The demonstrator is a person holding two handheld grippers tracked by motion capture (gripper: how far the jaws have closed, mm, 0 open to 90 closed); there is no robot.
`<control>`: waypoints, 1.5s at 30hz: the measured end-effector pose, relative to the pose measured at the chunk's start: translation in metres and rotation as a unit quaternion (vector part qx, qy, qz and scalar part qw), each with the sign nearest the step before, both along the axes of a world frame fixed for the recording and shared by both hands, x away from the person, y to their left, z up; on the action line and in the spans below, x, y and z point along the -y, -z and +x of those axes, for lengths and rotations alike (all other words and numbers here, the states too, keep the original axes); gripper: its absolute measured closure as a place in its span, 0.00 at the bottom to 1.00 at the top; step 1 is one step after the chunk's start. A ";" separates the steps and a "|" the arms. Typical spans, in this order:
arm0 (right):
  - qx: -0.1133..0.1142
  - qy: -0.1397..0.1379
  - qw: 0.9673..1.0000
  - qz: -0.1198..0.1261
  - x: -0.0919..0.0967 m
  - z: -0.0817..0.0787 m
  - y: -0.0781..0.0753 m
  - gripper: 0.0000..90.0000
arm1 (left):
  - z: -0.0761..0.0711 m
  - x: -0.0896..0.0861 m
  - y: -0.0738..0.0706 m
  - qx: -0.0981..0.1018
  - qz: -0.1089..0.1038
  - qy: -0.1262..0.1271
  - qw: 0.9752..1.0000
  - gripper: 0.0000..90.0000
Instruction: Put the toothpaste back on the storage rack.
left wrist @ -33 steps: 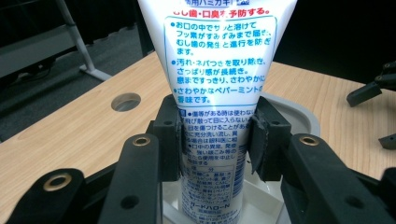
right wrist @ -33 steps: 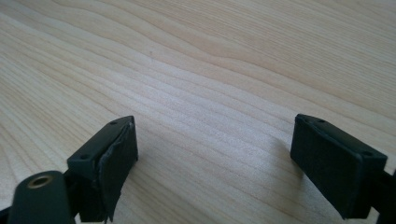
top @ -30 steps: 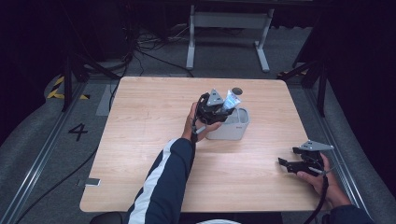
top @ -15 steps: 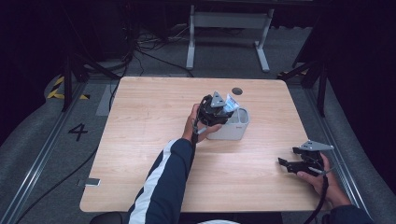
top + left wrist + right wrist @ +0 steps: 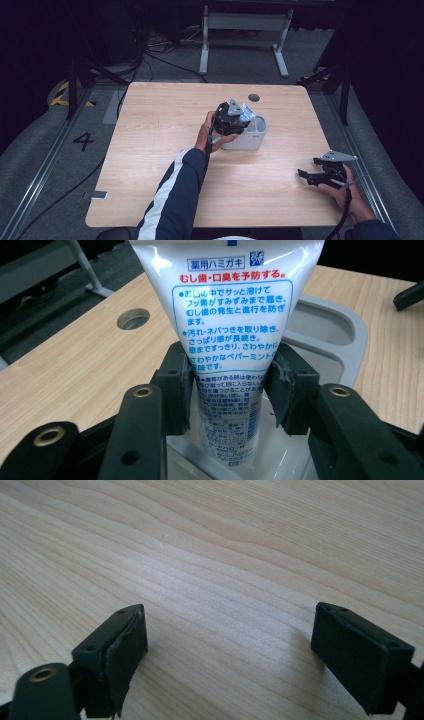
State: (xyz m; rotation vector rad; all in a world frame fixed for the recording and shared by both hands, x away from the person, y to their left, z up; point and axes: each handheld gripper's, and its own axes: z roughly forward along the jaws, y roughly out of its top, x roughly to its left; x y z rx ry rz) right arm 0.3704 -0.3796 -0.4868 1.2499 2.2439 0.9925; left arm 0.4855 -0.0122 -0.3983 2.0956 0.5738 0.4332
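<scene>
Plastic of the tube: white toothpaste tube [image 5: 227, 340] with blue and red print; soft walls that give under pressure, smooth and a little slippery.
Weight: I judge it light, so one gripper is enough.
Fragility: not fragile, but a hard squeeze can push paste toward the cap.
Where to hold: on the two narrow edges of the middle part, below the wide flat end, where the body is firmer.
Tube position: upright, wide crimped end up, lower end down inside the pale grey container [image 5: 345, 335] near the middle of the wooden table [image 5: 165, 130].
Tube relative to tool: between the two black pads of the left gripper [image 5: 229, 385], one pad at each edge, both touching it.
Left gripper state: narrow, closed on the tube; the jaws have just been opening a little, with the tube between them.
Right gripper state: the right gripper [image 5: 230, 645] stands wide, nothing between its pads, low over bare wood, well apart from the container.
</scene>
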 end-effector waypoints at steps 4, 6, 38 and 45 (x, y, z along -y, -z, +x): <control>0.000 0.000 1.000 0.000 0.000 0.000 0.000 0.17 | 0.000 0.003 -0.001 0.004 0.026 0.007 1.000 0.61; 0.000 0.000 1.000 0.000 0.000 0.000 0.000 0.17 | -0.001 0.005 -0.001 0.009 0.043 0.009 0.999 0.59; 0.000 -0.001 1.000 0.000 0.000 0.000 0.000 0.17 | -0.004 0.000 -0.011 0.005 0.030 0.007 1.000 0.41; 0.000 0.000 1.000 0.000 0.000 0.000 0.000 0.17 | -0.006 -0.002 -0.015 0.010 0.033 0.005 0.999 0.41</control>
